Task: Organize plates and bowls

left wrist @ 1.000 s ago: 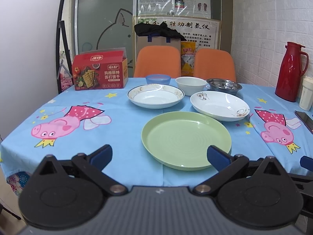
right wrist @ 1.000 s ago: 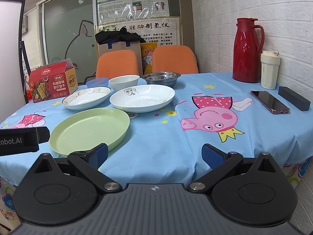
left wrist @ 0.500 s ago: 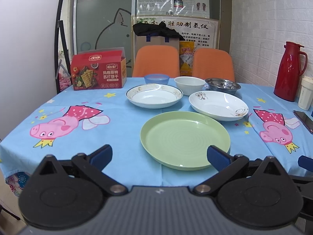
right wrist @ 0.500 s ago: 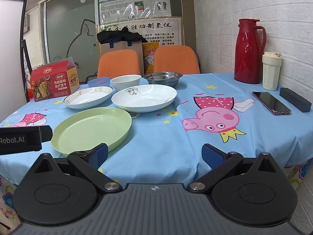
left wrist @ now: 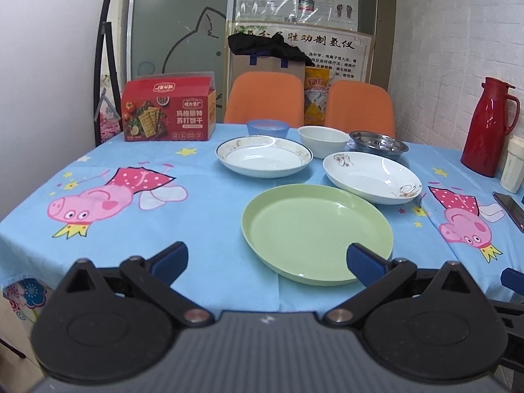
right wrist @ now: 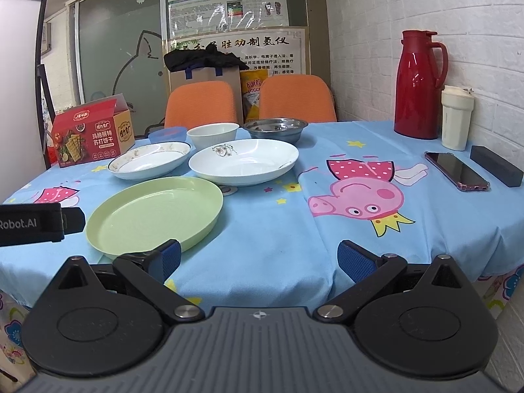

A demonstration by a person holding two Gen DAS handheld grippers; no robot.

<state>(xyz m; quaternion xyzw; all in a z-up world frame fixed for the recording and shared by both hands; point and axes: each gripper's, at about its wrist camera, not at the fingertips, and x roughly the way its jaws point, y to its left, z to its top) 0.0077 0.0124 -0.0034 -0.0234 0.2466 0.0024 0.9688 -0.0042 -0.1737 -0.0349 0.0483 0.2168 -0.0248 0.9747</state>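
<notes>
The green plate (left wrist: 316, 234) is seen lowest in the frame in the left wrist view, flat on the bench (left wrist: 203, 203) near its front edge. Just behind it, two white plates are laid out: a gold-rimmed plate (left wrist: 263, 157) at centre and a flower-print plate (left wrist: 371, 177) to its right, which looks to be just about touching the green one's rim. Further up the frame a blue bowl (left wrist: 268, 128), a white bowl (left wrist: 322, 140) and a steel bowl (left wrist: 378, 140) are lined up in a row.

The left tongs (left wrist: 267, 258) are held spread wide with nothing between them, low at the bottom of the frame over the bench edge, the right pad overlapping the green plate in the picture. The right tongs (right wrist: 258, 258) are likewise spread and empty at the bottom of their view.

A red cracker box (left wrist: 167, 111) is parked at upper left, and a red thermos (right wrist: 419, 85) at upper right by the wall.
</notes>
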